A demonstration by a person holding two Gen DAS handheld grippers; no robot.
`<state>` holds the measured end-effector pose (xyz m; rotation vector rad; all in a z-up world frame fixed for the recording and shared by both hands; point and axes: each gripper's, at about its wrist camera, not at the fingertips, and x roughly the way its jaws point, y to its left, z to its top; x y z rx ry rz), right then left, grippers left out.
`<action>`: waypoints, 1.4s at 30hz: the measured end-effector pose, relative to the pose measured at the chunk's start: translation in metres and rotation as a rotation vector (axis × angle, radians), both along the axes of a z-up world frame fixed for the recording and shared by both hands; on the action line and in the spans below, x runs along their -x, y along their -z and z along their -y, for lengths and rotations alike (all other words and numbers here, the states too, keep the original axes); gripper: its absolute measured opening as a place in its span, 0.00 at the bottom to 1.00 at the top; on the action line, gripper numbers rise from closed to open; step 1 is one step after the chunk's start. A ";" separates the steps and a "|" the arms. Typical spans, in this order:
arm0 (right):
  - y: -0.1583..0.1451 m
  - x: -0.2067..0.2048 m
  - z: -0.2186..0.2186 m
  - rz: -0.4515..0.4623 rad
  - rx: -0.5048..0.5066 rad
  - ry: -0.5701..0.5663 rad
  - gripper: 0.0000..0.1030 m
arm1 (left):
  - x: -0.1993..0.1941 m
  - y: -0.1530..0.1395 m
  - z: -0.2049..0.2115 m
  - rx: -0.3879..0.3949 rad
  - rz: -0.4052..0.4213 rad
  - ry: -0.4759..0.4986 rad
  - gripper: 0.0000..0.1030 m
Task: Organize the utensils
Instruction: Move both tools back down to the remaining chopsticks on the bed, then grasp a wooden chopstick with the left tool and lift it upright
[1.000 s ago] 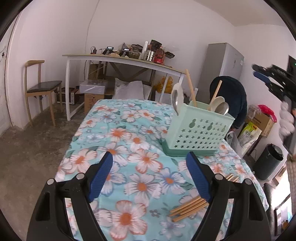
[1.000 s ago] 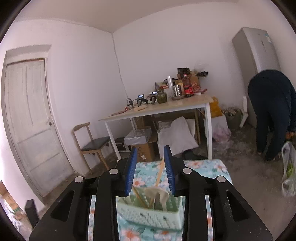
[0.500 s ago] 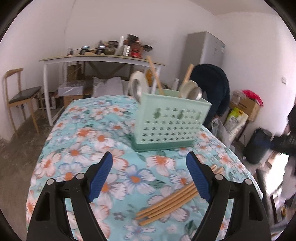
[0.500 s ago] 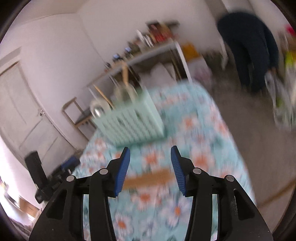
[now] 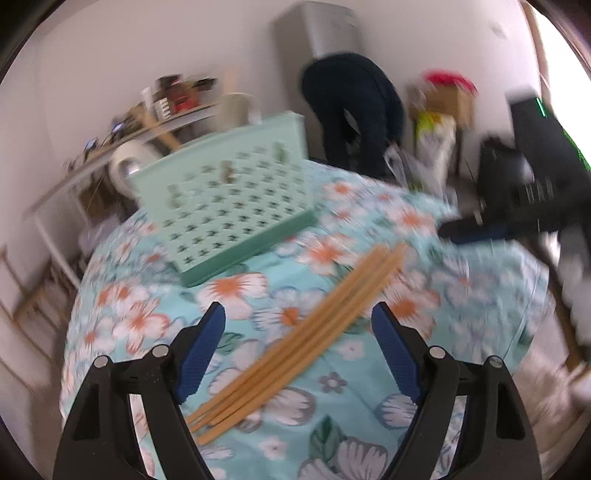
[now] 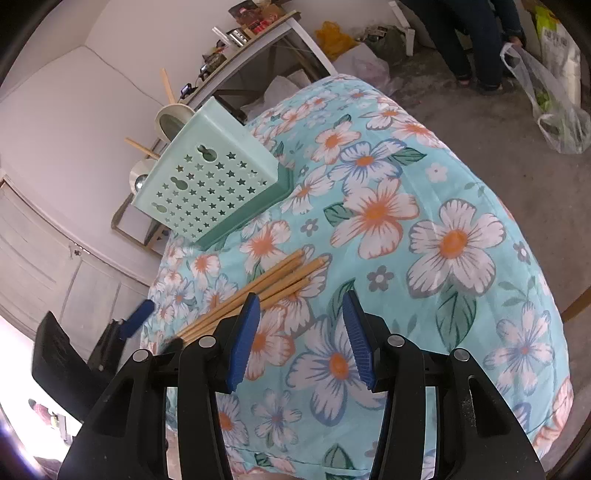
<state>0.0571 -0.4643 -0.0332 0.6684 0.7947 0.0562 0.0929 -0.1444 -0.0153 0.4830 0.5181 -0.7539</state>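
Several wooden chopsticks [image 5: 295, 332] lie in a loose bundle on the flowered tablecloth [image 5: 424, 295]. My left gripper [image 5: 297, 314] hovers over them, wide open, the bundle passing between its blue fingers untouched. In the right wrist view the chopsticks [image 6: 280, 280] run past the left finger of my right gripper [image 6: 301, 299], whose jaws are part open and widening, with only cloth between them. The mint green perforated holder [image 6: 210, 184] stands behind with spoons and wooden handles in it. Each gripper shows in the other's view: right gripper [image 5: 480, 230], left gripper [image 6: 136, 317].
A person in dark clothes [image 5: 351, 110] bends over by the grey fridge [image 5: 317, 29]. A white table with clutter [image 6: 258, 33] stands by the far wall. A plastic bag [image 6: 554, 110] lies on the concrete floor. The tablecloth drops off at the right edge.
Both grippers came down and rolled, closing in on the chopsticks from opposite sides. The right jaws spread wider. The holder looks tilted in both views.
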 end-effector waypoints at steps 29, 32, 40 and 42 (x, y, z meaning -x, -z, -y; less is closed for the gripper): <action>0.028 -0.002 0.031 0.005 -0.124 0.003 0.45 | 0.015 0.054 0.096 -0.391 0.281 0.303 0.10; 0.028 -0.002 0.031 0.005 -0.125 0.003 0.45 | 0.017 0.053 0.097 -0.392 0.287 0.304 0.09; 0.028 -0.001 0.031 0.008 -0.128 0.007 0.44 | 0.030 0.048 0.088 -0.375 0.237 0.308 0.09; 0.028 0.000 0.031 0.008 -0.130 0.008 0.44 | 0.034 0.043 0.083 -0.360 0.203 0.313 0.09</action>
